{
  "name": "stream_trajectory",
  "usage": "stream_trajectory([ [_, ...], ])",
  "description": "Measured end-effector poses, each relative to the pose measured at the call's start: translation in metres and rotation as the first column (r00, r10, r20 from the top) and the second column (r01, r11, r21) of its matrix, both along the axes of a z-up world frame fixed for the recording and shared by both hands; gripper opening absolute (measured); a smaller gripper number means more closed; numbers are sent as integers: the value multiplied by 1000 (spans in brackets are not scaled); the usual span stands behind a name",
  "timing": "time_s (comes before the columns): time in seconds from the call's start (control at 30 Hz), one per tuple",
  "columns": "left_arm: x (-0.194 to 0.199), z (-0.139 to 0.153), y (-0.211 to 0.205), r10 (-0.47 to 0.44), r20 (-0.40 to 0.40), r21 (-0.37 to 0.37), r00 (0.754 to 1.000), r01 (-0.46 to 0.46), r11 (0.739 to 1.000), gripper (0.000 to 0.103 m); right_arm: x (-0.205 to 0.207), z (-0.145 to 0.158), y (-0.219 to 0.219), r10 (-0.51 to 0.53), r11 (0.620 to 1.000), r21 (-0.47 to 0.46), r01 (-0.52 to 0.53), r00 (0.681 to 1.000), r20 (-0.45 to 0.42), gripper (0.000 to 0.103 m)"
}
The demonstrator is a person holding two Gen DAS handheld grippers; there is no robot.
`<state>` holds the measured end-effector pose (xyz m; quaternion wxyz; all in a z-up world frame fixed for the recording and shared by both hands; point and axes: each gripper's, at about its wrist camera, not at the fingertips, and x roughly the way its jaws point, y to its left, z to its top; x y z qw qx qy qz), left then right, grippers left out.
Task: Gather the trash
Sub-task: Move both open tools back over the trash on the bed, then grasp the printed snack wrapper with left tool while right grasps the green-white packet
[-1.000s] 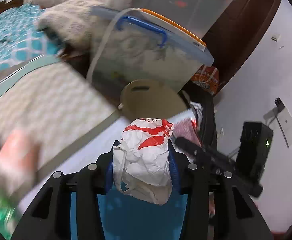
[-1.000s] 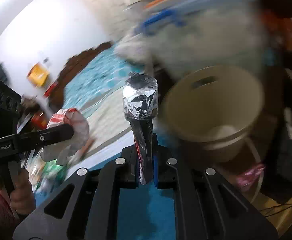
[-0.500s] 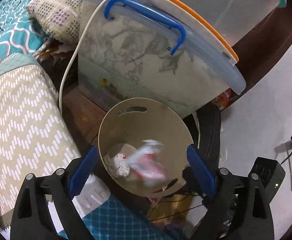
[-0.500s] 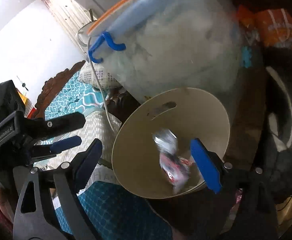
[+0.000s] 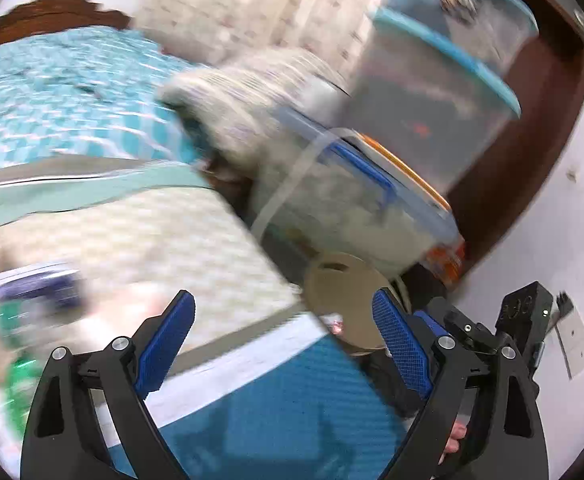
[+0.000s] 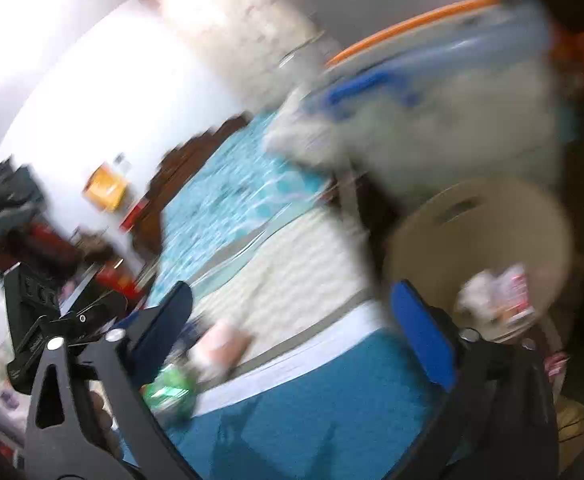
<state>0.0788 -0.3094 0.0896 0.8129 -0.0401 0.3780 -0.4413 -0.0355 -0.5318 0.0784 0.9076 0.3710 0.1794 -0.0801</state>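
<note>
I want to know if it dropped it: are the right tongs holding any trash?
No, the right tongs stand wide open with nothing between them.

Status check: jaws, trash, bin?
Left gripper and right gripper: jaws open, empty. Crumpled wrappers in beige bin. More litter on bed; nothing blocking.

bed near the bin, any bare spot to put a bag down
Free: the teal cover and the cream zigzag blanket beside the bin. Crowded: blurred litter at the blanket's near left edge, and storage boxes behind the bin.
</note>
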Motion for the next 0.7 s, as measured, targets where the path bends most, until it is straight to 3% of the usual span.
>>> stream_trajectory([
  [0.13,21,6,100,170,-5,7,986,-169,986,86,42,5,61,192,981,-10,-192,981,-33,64],
  [0.23,40,-5,183,323,-53,36,945,-322,946,86,75,3,113,334,942,-2,-335,940,-65,52],
  [0.33,58,-23,268,486,-128,53,865,-483,874,84,98,-1,157,434,900,5,-435,897,-87,46],
  [0.4,67,-39,327,583,-188,58,791,-583,810,83,112,-6,182,482,875,4,-484,870,-102,43],
  [0.5,73,-70,390,654,-286,77,700,-663,744,76,133,-8,237,562,821,-31,-570,817,-130,40],
  [0.53,73,-78,402,658,-317,76,683,-673,736,74,139,-8,250,580,806,-47,-591,802,-141,40],
  [0.6,70,-91,415,644,-362,67,674,-670,739,74,149,-10,292,623,754,-114,-647,759,-189,40],
  [0.7,66,-103,413,595,-401,49,697,-632,773,73,162,-16,340,642,692,-207,-692,720,-264,40],
])
